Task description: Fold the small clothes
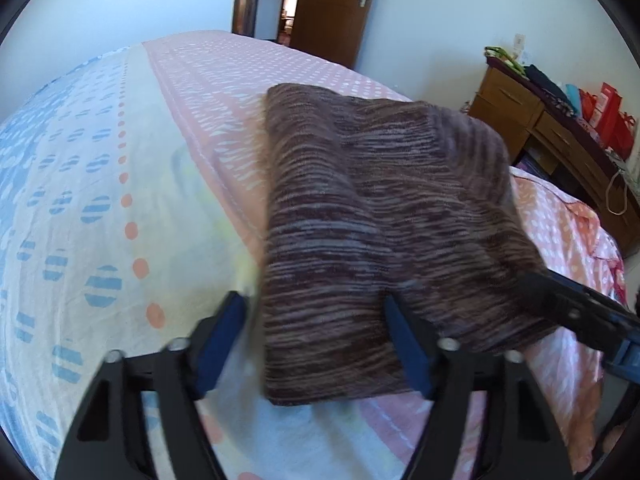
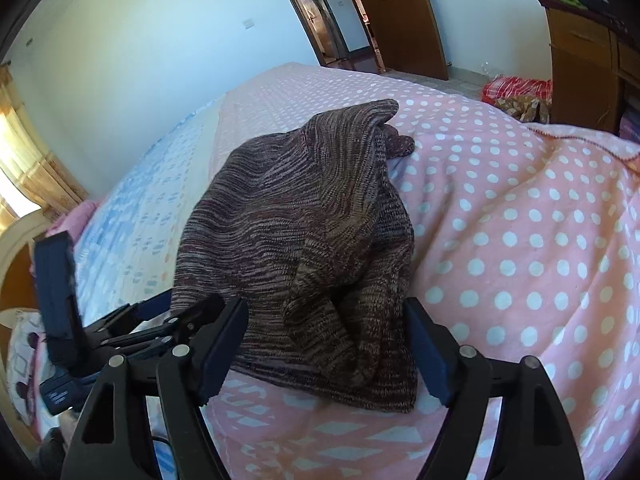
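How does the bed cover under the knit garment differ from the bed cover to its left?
The pink cover under the brown knit garment carries small white marks; the pale cover to its left carries blue striped dots and a row of orange dots. The garment lies on the pink one, not on the pale one. Both lie flat on the bed.

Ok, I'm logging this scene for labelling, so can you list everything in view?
knit garment: one, brown-purple striped, folded on the bed, near edge between the jaws of both grippers
bed cover: one, pink with white dots, blue-patterned section at the left
door: one, brown wood, open, far wall
desk: one, brown wood, right of the bed, clutter on top
red bags: a few, on the desk
curtain: one, yellow, far left
left gripper: one, black with blue pads, open
right gripper: one, same colours, open
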